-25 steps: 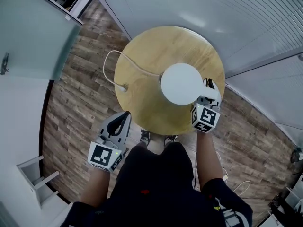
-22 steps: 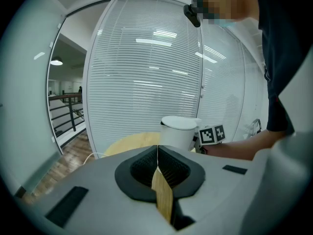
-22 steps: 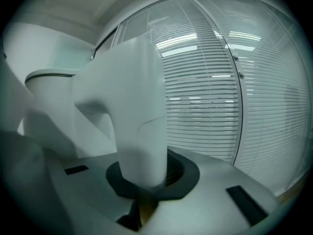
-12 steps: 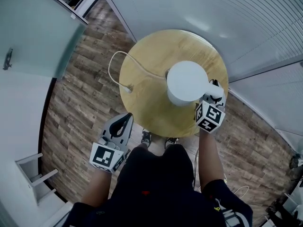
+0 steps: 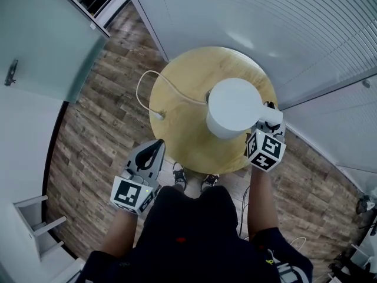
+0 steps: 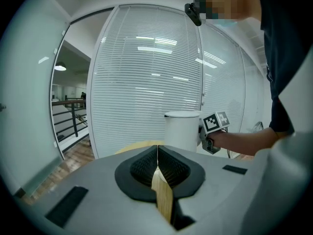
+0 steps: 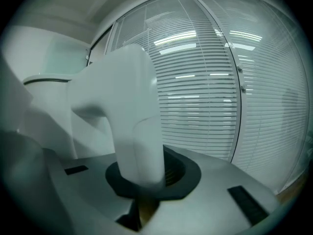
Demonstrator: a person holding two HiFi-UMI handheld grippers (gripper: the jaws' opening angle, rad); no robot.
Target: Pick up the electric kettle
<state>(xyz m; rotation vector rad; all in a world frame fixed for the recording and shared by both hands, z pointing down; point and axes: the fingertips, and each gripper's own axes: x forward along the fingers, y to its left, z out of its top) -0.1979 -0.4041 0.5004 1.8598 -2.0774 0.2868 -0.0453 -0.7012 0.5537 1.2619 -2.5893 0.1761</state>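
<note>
The white electric kettle (image 5: 232,106) hangs over the right half of the round wooden table (image 5: 182,93). My right gripper (image 5: 270,122) is shut on its handle (image 7: 132,111), at the table's right edge. Its jaws have just been closing on that handle. In the right gripper view the pads clamp the handle's lower end, with the kettle body (image 7: 44,111) to the left. My left gripper (image 5: 155,145) is shut and empty, held off the table's near-left edge. In the left gripper view the kettle (image 6: 182,129) shows ahead, beyond the closed pads (image 6: 157,153).
A white cord (image 5: 162,82) loops across the table's left half and ends in a plug (image 5: 158,115). A glass wall with blinds (image 5: 283,34) curves close behind the table. Wood floor (image 5: 100,122) lies to the left, and my shoes (image 5: 179,171) stand at the table's near edge.
The right gripper has risen with the kettle, which now shows more of its side. The left gripper has hardly shifted.
</note>
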